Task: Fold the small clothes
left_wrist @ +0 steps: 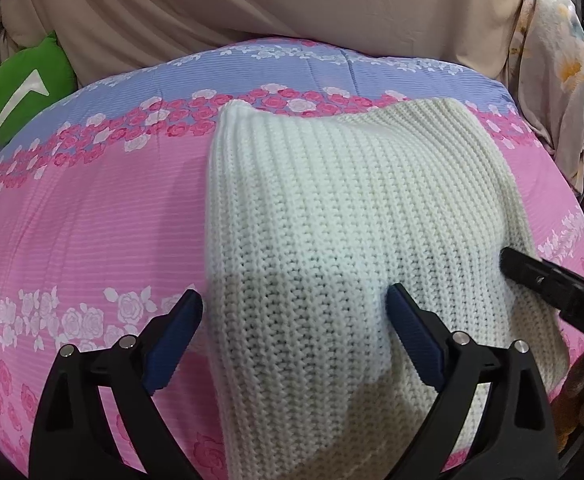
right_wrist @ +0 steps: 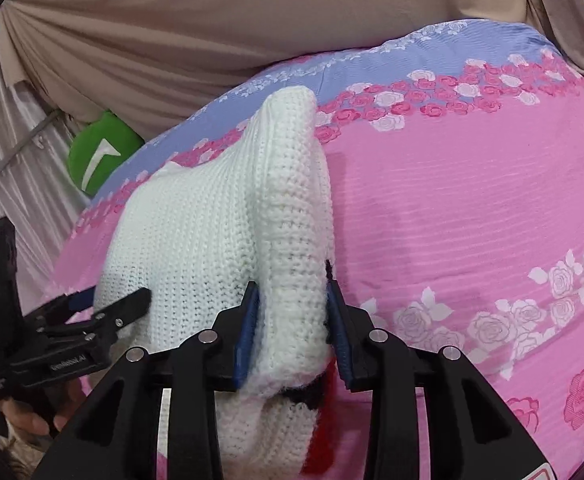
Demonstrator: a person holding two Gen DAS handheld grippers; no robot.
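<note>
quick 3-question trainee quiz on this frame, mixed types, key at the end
1. True or false: the right gripper has a fold of the sweater between its pads.
2. The left gripper is: A) shut on the sweater B) open over the sweater C) holding the green cushion.
3. Fill in: the sweater lies on a pink and blue ____ bedsheet.

Key: 1 true; 2 B; 3 floral (rose print).
</note>
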